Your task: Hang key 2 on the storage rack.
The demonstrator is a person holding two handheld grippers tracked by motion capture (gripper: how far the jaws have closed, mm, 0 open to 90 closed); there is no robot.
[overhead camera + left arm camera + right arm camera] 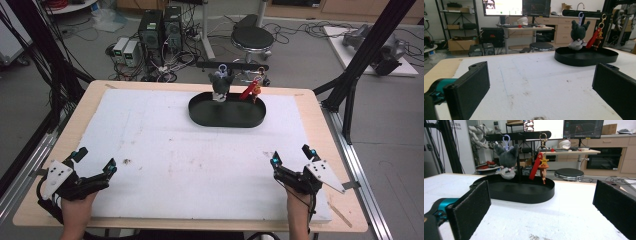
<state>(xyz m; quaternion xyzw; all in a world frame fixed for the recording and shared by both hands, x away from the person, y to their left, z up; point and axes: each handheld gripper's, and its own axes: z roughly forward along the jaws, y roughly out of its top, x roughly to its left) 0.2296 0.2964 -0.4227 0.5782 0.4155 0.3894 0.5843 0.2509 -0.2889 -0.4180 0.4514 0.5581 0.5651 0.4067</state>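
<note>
Seen from the high view: left gripper [95,159] at the lower left of the frame, jaws spread wide with nothing between them, resting over the white foam sheet [165,150] near its lower left corner. Right gripper [291,155] at the lower right, jaws likewise spread and empty, near the sheet's lower right edge. Both well apart from each other and from everything else on the table.

Just above centre of the frame, near the far edge of the sheet: a black oval tray [227,117]. Rising from it, a thin black stand with a horizontal bar [232,65] at the top. Hanging from the bar, a grey plush keychain [220,82] on a pale blue clip, and just to its right a red keychain [251,90] with a strap and a small figure on a gold clasp. Both hang low, close over the tray floor; whether touching it cannot be told.

Between grippers and tray: bare foam, marked with a few brown stains, nothing blocking the way.

In the left gripper view, tray [586,56] at the upper right, plush [578,33] left of the red keychain [595,37]. In the right gripper view, tray [524,192] at centre left, plush [507,161] and red keychain [539,167] straight ahead.

Beyond the table, at the top of the high view: a round stool [252,39], computer towers [160,27], tangled cables on the floor.
</note>
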